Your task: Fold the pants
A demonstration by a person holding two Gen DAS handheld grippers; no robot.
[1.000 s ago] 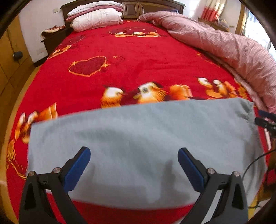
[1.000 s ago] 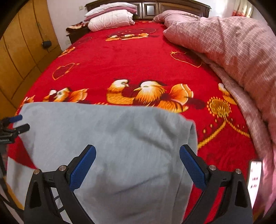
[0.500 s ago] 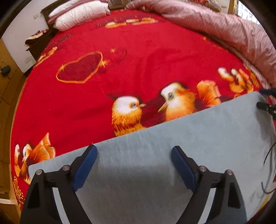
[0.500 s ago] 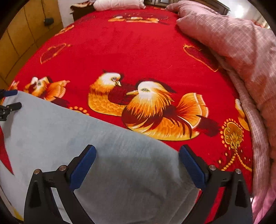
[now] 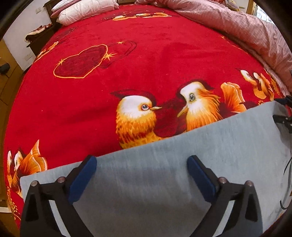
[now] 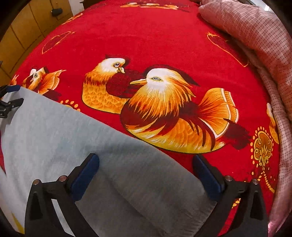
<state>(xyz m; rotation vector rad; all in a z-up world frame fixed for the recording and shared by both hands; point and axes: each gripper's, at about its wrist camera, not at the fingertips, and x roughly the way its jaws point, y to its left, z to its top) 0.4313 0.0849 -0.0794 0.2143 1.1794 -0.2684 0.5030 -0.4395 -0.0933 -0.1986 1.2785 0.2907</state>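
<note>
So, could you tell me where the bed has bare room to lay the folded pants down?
The widest free patch is the red blanket between the grey pants and the pillows. The right side is crowded by the bunched pink quilt; both tools hang over the pants.

— What sort of room is this?

— A bedroom in someone's home. A big bed (image 5: 146,60) fills it, spread with a red blanket (image 5: 91,113) printed with mandarin ducks (image 6: 173,113) and hearts (image 5: 80,63).

— Anything else?

— White pillows (image 5: 85,9) are stacked at the head against a dark wooden headboard, and a pink checked quilt (image 6: 264,42) is bunched along one side. A dark nightstand (image 5: 39,41) stands by the white wall, and wooden wardrobe doors (image 6: 27,31) line the other side.
</note>
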